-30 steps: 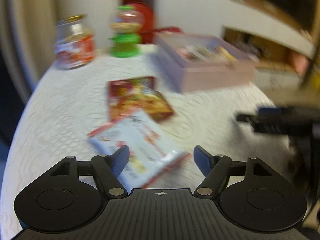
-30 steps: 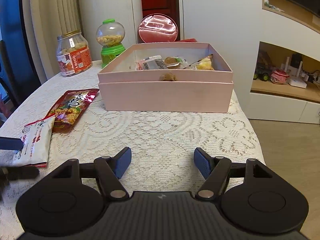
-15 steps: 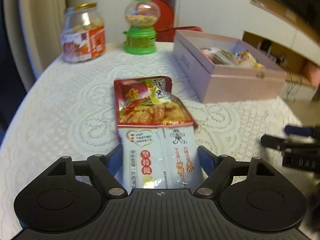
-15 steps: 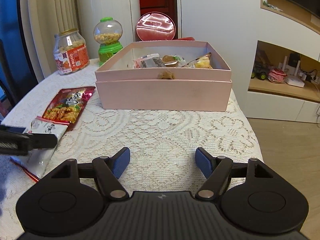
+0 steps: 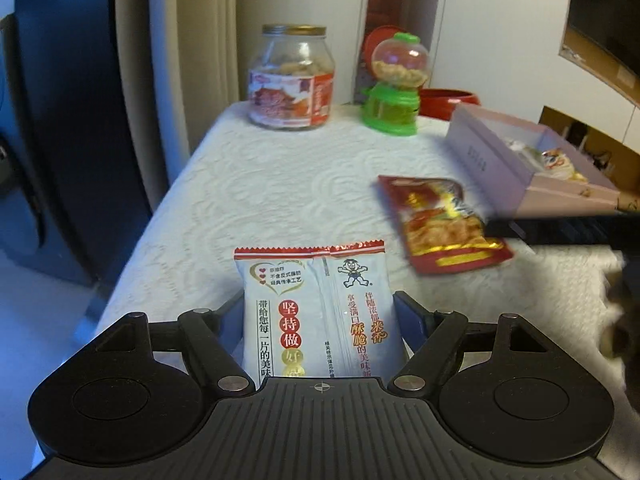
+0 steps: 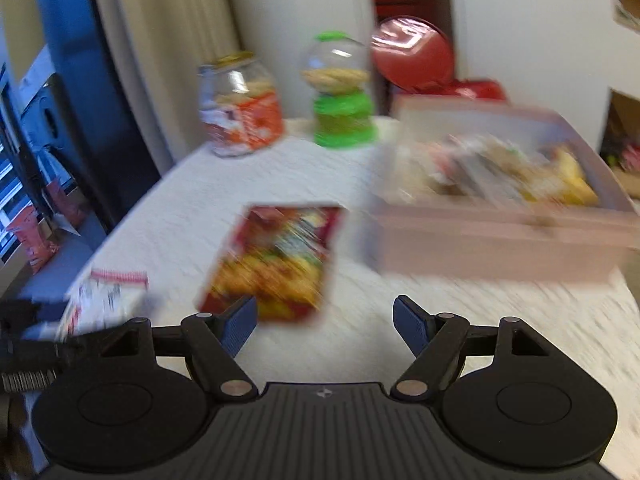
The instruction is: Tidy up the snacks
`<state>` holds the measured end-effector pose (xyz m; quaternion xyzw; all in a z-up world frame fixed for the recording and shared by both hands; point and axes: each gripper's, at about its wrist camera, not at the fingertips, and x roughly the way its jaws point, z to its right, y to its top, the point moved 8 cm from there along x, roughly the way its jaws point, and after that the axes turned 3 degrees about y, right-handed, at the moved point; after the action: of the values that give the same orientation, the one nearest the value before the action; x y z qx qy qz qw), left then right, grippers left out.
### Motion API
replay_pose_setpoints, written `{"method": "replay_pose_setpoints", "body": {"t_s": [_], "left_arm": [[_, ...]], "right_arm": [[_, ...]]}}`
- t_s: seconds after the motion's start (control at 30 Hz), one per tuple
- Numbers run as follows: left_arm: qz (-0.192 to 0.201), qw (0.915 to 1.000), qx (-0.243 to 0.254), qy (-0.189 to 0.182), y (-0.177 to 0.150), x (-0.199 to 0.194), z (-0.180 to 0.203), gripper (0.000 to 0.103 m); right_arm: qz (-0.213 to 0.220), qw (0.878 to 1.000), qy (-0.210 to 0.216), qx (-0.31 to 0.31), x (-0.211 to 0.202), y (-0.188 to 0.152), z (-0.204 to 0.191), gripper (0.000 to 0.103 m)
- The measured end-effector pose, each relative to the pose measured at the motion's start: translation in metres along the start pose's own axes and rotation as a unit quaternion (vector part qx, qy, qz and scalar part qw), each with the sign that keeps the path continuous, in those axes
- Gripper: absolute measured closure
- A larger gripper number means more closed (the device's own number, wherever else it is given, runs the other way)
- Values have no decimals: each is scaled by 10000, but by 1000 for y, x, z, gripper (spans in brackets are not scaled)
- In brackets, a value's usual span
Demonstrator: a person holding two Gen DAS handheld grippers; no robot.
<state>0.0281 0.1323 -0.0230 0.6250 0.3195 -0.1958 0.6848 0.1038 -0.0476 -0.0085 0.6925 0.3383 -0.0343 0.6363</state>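
My left gripper (image 5: pixel 319 318) is shut on a white snack packet (image 5: pixel 316 308) with red edges and holds it above the table's near edge; the packet also shows blurred in the right wrist view (image 6: pixel 106 300). A red snack packet (image 5: pixel 442 222) lies on the white lace tablecloth (image 5: pixel 280 188). My right gripper (image 6: pixel 322 322) is open and empty, just behind the red packet (image 6: pixel 280 264). An open pink box (image 6: pixel 500 236) with several snacks inside stands at the right; it also shows in the left wrist view (image 5: pixel 524 160).
A glass jar of snacks (image 5: pixel 292 80) with a red label and a green candy dispenser (image 5: pixel 394 88) stand at the table's far edge. A red round tin (image 6: pixel 412 54) is behind the box. The table edge drops off at the left.
My left gripper has closed on the white packet and lifted it off the red one. My right gripper has swung left toward the red packet; its view is motion-blurred.
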Motion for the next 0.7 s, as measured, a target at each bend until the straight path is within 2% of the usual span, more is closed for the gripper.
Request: {"method": "replay_pose_setpoints", "body": {"t_s": [0.1, 0.17, 0.23, 0.37, 0.5, 0.63, 0.7], "left_arm": [[-99, 9999, 49, -70, -9, 3, -3, 22], [-129, 9998, 78, -96, -14, 4, -4, 22], [-89, 9998, 94, -118, -17, 4, -6, 22], [-36, 9998, 71, -188, -17, 3, -9, 22], [-17, 9998, 83, -203, -16, 5, -8, 22], [-24, 9997, 79, -214, -17, 4, -8, 22], [-35, 9997, 83, -221, -17, 4, -8, 22]], "right_arm": [[-162, 9996, -208, -117, 34, 12, -18, 28], [-268, 9981, -510, -201, 55, 15, -22, 28], [-335, 9957, -856, -122, 68, 14, -18, 23], [-260, 9960, -790, 321, 73, 14, -12, 16], [-379, 9961, -794, 97, 82, 12, -20, 4], [-455, 9955, -826, -26, 85, 14, -24, 2], [-553, 9962, -669, -118, 81, 15, -24, 7]]}}
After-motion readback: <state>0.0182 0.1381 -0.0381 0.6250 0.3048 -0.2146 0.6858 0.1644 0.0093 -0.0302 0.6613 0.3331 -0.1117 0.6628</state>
